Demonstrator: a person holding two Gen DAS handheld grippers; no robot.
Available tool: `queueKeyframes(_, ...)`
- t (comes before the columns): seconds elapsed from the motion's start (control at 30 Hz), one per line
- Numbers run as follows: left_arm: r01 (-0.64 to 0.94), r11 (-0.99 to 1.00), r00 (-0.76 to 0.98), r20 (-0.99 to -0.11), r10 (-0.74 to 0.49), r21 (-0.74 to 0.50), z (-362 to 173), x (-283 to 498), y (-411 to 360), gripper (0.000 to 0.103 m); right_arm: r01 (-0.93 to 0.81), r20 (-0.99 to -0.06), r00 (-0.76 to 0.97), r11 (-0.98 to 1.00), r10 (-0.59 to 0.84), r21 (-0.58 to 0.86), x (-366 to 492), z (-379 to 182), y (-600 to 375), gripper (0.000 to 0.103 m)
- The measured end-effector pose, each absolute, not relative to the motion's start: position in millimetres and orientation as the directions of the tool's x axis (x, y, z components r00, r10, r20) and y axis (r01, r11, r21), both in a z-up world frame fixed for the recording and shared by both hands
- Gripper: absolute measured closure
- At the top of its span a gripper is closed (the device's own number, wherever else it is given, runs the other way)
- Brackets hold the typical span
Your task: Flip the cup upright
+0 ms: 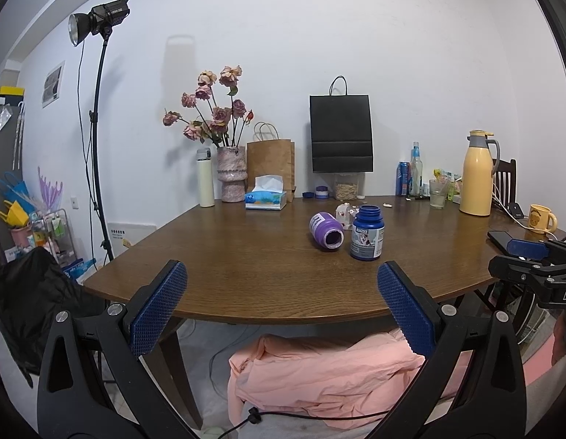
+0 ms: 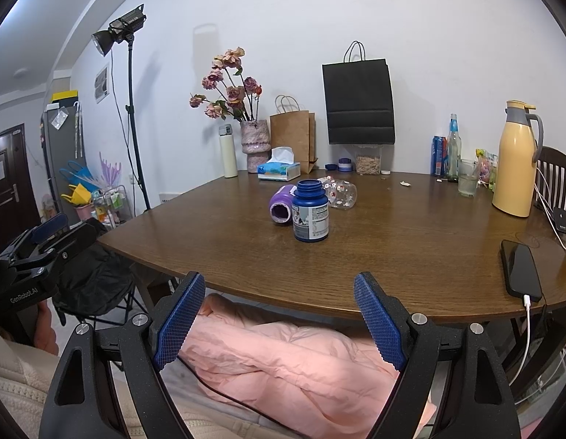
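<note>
A clear glass cup with a red flower print (image 2: 339, 192) lies on its side on the brown table (image 2: 393, 256), behind the bottles; in the left wrist view only a bit of it (image 1: 343, 213) shows. A purple bottle (image 1: 326, 232) (image 2: 281, 206) lies on its side, mouth toward me. A dark blue bottle (image 1: 367, 232) (image 2: 311, 211) stands upright without a lid. My left gripper (image 1: 281, 307) is open and empty, held before the table's near edge. My right gripper (image 2: 279, 314) is open and empty, also short of the edge.
At the back stand a white flask (image 1: 206, 177), a flower vase (image 1: 231, 173), a tissue box (image 1: 265, 199), paper bags (image 1: 341, 133), a yellow jug (image 1: 477, 173), a glass (image 1: 438, 194). A phone on a cable (image 2: 521, 270) lies at right. A yellow mug (image 1: 541, 218) is far right.
</note>
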State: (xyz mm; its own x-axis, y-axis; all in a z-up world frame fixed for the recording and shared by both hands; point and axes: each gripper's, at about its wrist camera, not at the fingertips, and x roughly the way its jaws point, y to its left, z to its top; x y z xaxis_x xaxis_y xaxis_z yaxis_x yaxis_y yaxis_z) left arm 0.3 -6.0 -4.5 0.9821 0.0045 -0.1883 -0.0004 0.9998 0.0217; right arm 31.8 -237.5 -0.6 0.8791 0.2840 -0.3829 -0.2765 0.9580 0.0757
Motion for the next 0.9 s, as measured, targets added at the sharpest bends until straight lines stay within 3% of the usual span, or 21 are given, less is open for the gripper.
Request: queueKeyframes(0.9, -0.002, 1.0, 0.982, -0.186, 0.006, 0.021, -4.7, 0.5, -6.1, 0.0, -0.274, -0.385, 0.878, 0.958, 0.284, 0.08, 30.9, -3.7, -236.3, 0.015)
